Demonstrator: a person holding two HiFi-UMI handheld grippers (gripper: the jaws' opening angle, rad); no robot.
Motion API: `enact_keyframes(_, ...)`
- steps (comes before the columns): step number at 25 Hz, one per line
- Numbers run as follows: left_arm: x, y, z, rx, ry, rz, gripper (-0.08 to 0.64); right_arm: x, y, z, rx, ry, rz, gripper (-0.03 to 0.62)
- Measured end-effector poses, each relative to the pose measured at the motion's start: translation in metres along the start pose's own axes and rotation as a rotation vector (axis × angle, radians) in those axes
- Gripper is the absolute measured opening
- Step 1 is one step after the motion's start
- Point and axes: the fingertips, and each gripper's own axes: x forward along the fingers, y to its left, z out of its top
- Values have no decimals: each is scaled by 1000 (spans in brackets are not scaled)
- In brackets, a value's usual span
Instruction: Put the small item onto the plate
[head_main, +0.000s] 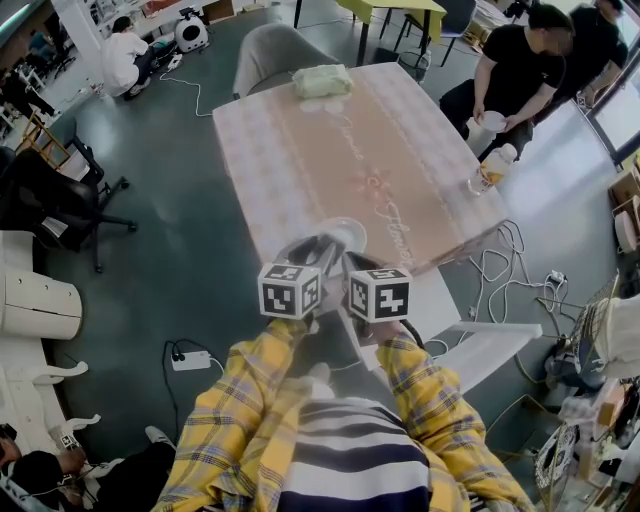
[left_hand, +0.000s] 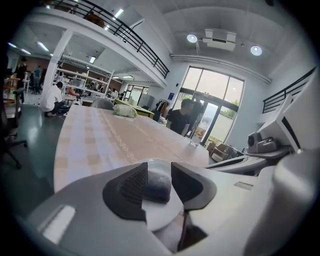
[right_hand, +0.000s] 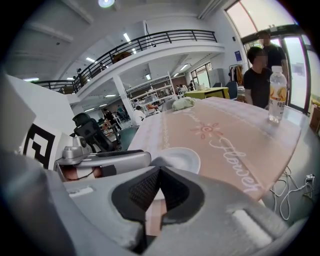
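My left claw (left_hand: 159, 176) is standing spread around the small item (left_hand: 157, 188) lying on the plate (left_hand: 161, 221); my right claw (right_hand: 159, 175) is pressing together.

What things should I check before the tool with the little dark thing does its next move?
1. Small item between the left tool's pads: ok.
2. Small item above the plate: ok, white plate shows right under it.
3. Pads pressing on it or not: cannot tell, both sit close against its sides.
4. Right tool empty: ok, jaws together on nothing.
5. Plate fully on the table: ok, but near the edge.
6. Bottle away from the plate: ok, well apart.
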Motion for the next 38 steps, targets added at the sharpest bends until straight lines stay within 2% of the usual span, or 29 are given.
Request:
enact_keyframes(9,-30,-29,6,41,-116,-34,53,-29,14,9,-22,-64,37,-2)
enact_keyframes(13,-48,-47,8,41,-170,-25,4,-50,23,12,-52,-94,52,-2)
enact_keyframes(21,-88,-90,-4,29,-201,-28,3,-100,44,5,-71,-162,100,-2)
enact_keyframes(29,-124,-135,-24,44,-220,-30,0,-146,56,-21,-84,-213,141,-2)
enact_keyframes(38,-164,-167,-52,34,-254,5,0,-198,56,-55,-71,-255,123,-3)
